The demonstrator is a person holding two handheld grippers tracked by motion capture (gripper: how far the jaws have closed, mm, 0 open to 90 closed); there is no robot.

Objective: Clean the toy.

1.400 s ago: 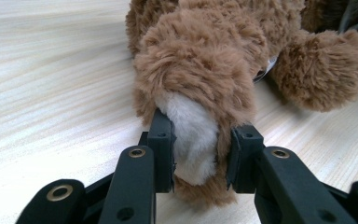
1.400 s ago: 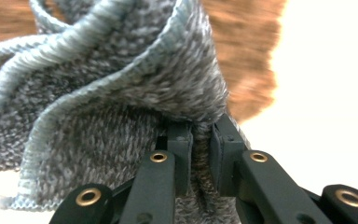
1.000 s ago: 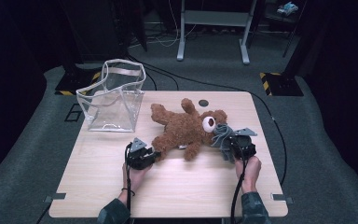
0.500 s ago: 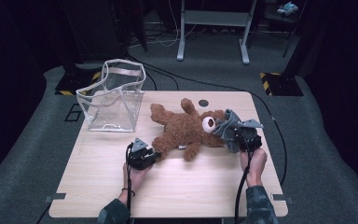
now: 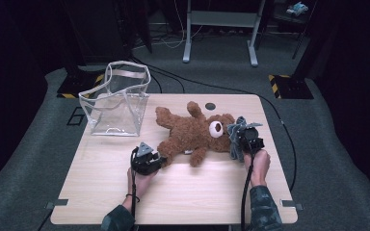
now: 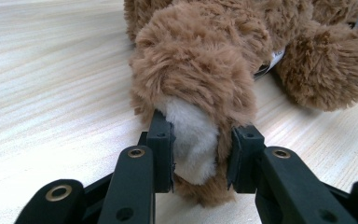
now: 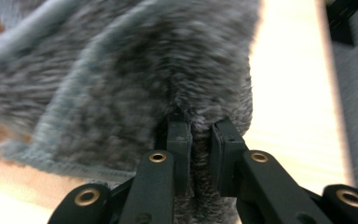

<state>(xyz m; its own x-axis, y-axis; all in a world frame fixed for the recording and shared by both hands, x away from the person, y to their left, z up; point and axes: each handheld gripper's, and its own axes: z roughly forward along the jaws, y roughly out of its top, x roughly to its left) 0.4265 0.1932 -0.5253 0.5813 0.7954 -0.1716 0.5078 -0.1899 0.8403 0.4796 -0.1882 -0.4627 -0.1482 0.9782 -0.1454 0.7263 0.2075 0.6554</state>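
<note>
A brown teddy bear (image 5: 192, 134) lies on its back in the middle of the wooden table (image 5: 183, 192), head toward the right. My left gripper (image 5: 155, 161) is shut on the bear's leg; up close its pads squeeze the paw's cream sole (image 6: 191, 135). My right gripper (image 5: 240, 139) sits at the bear's head, shut on a grey fluffy cloth (image 5: 237, 132). In the right gripper view the grey cloth (image 7: 121, 79) is pinched between the two pads and spreads across the picture, lifted off the table.
A clear plastic bag (image 5: 118, 101) with white trim stands open at the table's far left. A small black disc (image 5: 210, 106) lies near the far edge. Cables and a metal stand (image 5: 221, 29) are on the floor beyond the table.
My right gripper has carried the grey cloth away from the bear's head, first outward to the right, then back a little. The left gripper and the bear's leg have stayed put.
</note>
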